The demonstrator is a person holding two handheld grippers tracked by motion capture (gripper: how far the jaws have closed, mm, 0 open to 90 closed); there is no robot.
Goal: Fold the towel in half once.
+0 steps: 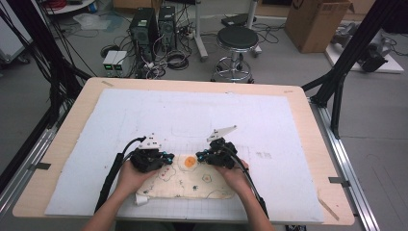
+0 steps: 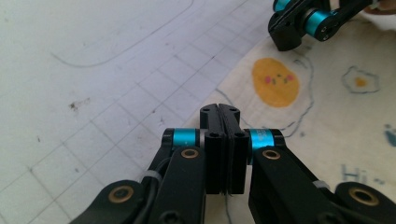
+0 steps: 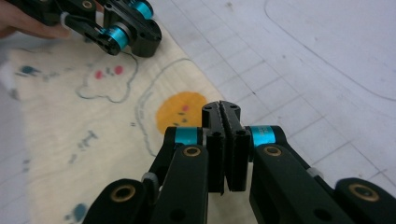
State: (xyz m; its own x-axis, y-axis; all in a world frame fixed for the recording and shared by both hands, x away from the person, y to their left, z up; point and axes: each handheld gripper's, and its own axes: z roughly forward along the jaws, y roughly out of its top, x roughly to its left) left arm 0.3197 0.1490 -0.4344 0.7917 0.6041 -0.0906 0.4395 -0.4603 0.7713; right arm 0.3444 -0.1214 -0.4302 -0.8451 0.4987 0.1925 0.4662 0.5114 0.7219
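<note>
A cream cloth printed with egg drawings lies flat near the table's front edge, with an orange yolk at its far edge. My left gripper is shut at the yolk's left and my right gripper is shut at its right, their tips pointing at each other. In the left gripper view the left gripper hangs over the cloth's border, jaws pressed together, the right gripper beyond the yolk. The right gripper is likewise closed beside the yolk, the cloth below. I see nothing held in either.
A white gridded mat covers most of the wooden table. Behind the table on the floor stand a black stool, computer towers, cables and a cardboard box. Black frame posts flank both sides.
</note>
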